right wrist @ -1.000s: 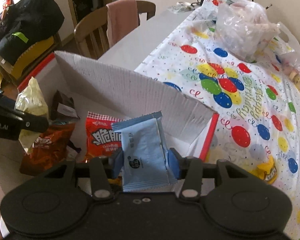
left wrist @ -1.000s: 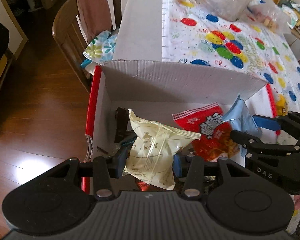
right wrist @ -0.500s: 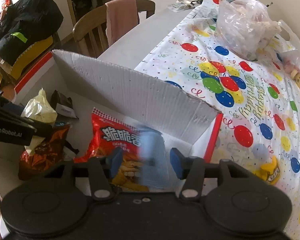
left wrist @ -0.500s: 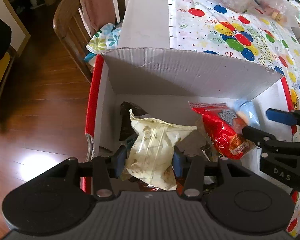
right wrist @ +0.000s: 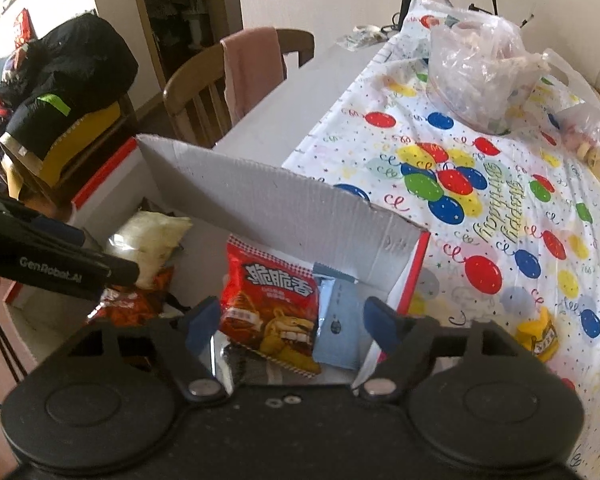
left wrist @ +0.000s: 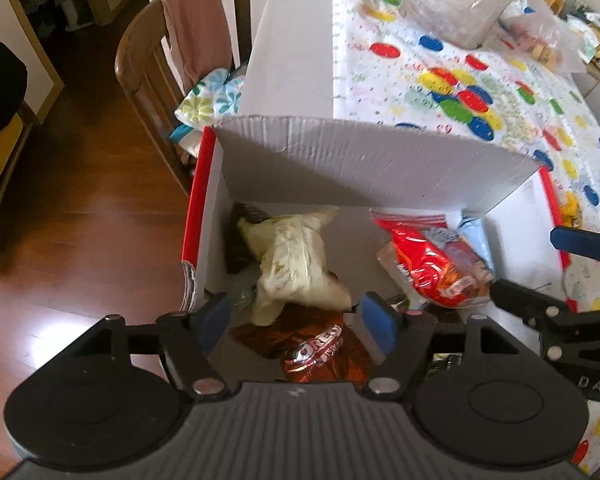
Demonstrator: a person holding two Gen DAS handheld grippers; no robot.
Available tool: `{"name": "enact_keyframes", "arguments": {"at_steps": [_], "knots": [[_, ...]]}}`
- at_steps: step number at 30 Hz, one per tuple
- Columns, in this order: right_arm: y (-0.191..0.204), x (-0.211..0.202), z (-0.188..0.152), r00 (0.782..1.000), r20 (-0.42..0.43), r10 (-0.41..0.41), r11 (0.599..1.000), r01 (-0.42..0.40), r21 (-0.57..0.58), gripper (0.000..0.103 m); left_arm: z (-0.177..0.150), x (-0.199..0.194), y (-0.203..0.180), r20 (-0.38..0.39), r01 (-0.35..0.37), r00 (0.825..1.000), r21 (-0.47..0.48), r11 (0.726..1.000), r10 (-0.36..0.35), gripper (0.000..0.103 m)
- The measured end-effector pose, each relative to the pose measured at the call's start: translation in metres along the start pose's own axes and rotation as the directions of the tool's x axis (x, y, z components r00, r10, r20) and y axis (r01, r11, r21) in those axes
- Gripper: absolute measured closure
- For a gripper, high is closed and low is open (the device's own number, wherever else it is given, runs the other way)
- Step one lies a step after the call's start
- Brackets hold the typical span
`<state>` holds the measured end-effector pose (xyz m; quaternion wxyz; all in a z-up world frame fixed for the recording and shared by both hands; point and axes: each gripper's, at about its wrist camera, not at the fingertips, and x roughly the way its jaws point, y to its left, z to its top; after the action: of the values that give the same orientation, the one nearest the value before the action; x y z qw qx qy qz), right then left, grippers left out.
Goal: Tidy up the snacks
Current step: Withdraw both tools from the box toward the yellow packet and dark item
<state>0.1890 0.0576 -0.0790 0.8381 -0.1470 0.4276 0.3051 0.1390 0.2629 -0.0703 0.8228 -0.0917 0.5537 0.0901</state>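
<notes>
I'm looking across a dining table [right wrist: 260, 128] lying under a balloon-print birthday cloth [right wrist: 500, 216], with a wooden chair [left wrist: 148, 64] standing at ten o'clock over a dark wood floor [left wrist: 60, 240]. Sitting on the near end of the table is the big white cardboard box [left wrist: 360, 160] with red edges, its tall far flap rising at twelve o'clock in both wrist views. I'm seeing a clear plastic bag [right wrist: 476, 76] lumping up on the cloth at one o'clock. Inside the box, the snacks are lying loose: a brown shiny bag [left wrist: 320, 352] at six o'clock, a cream-coloured bag [left wrist: 296, 268] resting on top of it, a red chip bag [right wrist: 272, 308] toward three o'clock, and a pale blue packet [right wrist: 340, 320] leaning just beside the red one against the box's right wall. I'm holding the left gripper [left wrist: 296, 324] spread wide above the brown and cream bags, gripping nothing. The right gripper [right wrist: 288, 324] is likewise gaping wide over the red bag and blue packet, its blue pads clear of both. A small yellow packet [right wrist: 538, 332] is lying on the cloth at three o'clock, outside the box.
</notes>
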Motion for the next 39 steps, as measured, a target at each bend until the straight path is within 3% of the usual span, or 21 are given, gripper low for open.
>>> {"name": "enact_keyframes", "arguments": {"at_steps": [5, 8, 17, 23, 28, 39], "knots": [[0.000, -0.014, -0.002, 0.999, 0.027, 0.017, 1.000, -0.016, -0.001, 0.019, -0.002, -0.012, -0.004, 0.029, 0.009, 1.000, -0.006, 1.000, -0.008, 0.026], [-0.001, -0.023, -0.005, 0.999, 0.043, 0.023, 1.000, -0.023, 0.001, 0.010, -0.004, -0.019, -0.008, 0.049, 0.017, 0.999, -0.003, 1.000, -0.017, 0.025], [-0.011, -0.055, -0.015, 0.994, 0.096, 0.053, 0.998, -0.055, 0.017, 0.001, -0.012, -0.048, -0.032, 0.113, 0.061, 0.992, 0.036, 0.997, -0.065, 0.018], [-0.030, -0.081, -0.024, 0.988, 0.137, 0.075, 0.996, -0.081, 0.043, 0.000, -0.014, -0.062, -0.059, 0.144, 0.102, 0.983, 0.070, 0.992, -0.112, 0.013], [-0.055, -0.102, -0.037, 0.983, 0.168, 0.076, 0.994, -0.088, 0.067, 0.000, -0.017, -0.069, -0.090, 0.159, 0.157, 0.972, 0.099, 0.983, -0.171, 0.001], [-0.141, -0.131, -0.079, 0.987, 0.161, 0.028, 0.990, -0.049, 0.134, 0.000, -0.017, -0.057, -0.183, 0.144, 0.232, 0.957, 0.137, 0.963, -0.251, 0.000]]}}
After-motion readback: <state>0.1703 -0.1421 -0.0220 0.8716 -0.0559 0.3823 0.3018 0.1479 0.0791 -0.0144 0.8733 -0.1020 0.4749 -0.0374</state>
